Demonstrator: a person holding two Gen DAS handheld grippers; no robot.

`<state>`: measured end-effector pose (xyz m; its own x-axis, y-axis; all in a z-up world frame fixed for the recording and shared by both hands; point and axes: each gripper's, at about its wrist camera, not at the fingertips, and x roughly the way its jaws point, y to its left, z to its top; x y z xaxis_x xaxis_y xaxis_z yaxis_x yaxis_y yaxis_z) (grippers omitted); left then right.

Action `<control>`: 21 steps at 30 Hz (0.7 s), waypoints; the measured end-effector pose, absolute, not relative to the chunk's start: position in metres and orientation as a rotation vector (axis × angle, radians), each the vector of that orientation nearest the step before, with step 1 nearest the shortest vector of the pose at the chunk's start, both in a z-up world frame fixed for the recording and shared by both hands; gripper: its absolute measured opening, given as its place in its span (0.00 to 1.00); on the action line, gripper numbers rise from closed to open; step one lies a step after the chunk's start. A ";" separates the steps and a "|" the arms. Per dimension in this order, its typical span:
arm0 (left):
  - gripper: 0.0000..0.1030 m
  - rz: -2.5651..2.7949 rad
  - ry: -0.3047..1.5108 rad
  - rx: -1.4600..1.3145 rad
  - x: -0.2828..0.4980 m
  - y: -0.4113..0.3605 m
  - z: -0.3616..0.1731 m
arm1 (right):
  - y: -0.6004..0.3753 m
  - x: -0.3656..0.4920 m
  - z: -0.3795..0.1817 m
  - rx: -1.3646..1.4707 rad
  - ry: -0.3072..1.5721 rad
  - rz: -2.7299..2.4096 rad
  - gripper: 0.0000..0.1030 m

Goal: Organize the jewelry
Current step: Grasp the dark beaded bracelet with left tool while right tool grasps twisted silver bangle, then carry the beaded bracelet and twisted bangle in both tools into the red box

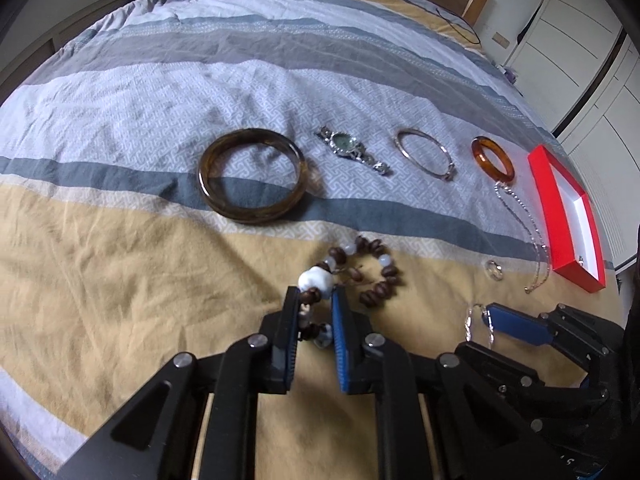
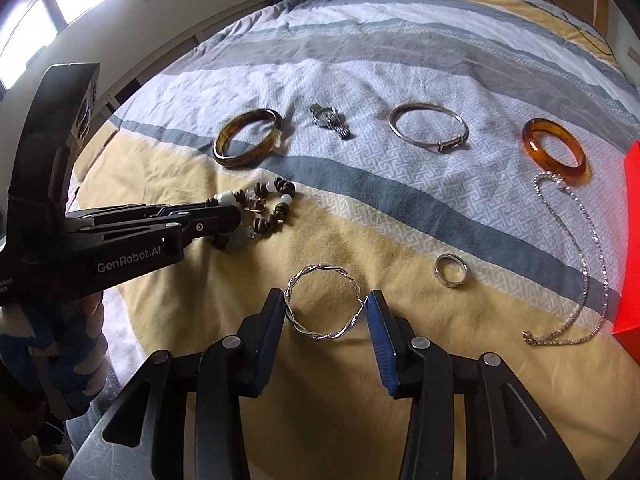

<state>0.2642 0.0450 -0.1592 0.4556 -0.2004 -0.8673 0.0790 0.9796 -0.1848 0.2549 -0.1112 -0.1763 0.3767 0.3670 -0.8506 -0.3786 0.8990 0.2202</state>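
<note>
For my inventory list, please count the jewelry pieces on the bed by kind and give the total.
Bangles and bracelets: 5 (dark brown bangle, silver bangle, amber bangle, beaded bracelet, twisted silver bracelet)
Watch: 1
Ring: 1
Chain necklace: 1
Total: 8

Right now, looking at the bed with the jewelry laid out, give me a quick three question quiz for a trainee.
1. True or false: the left gripper is shut on the beaded bracelet.
2. What lies between the right gripper's fingers: A the ring, B the twisted silver bangle, C the watch?
3. Fill in: the chain necklace's far end touches the ____ bangle.

Key: 1 true; 2 B; 3 orange.
</note>
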 end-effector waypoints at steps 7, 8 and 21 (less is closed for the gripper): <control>0.14 -0.176 1.025 -0.106 0.239 0.039 -0.123 | -0.123 0.231 -0.142 0.010 1.020 0.459 0.40; 0.14 -0.177 1.018 -0.104 0.236 0.038 -0.119 | -0.126 0.227 -0.137 0.014 1.011 0.456 0.40; 0.14 -0.219 0.930 -0.073 0.180 0.012 -0.067 | -0.164 0.162 -0.080 0.051 0.888 0.399 0.40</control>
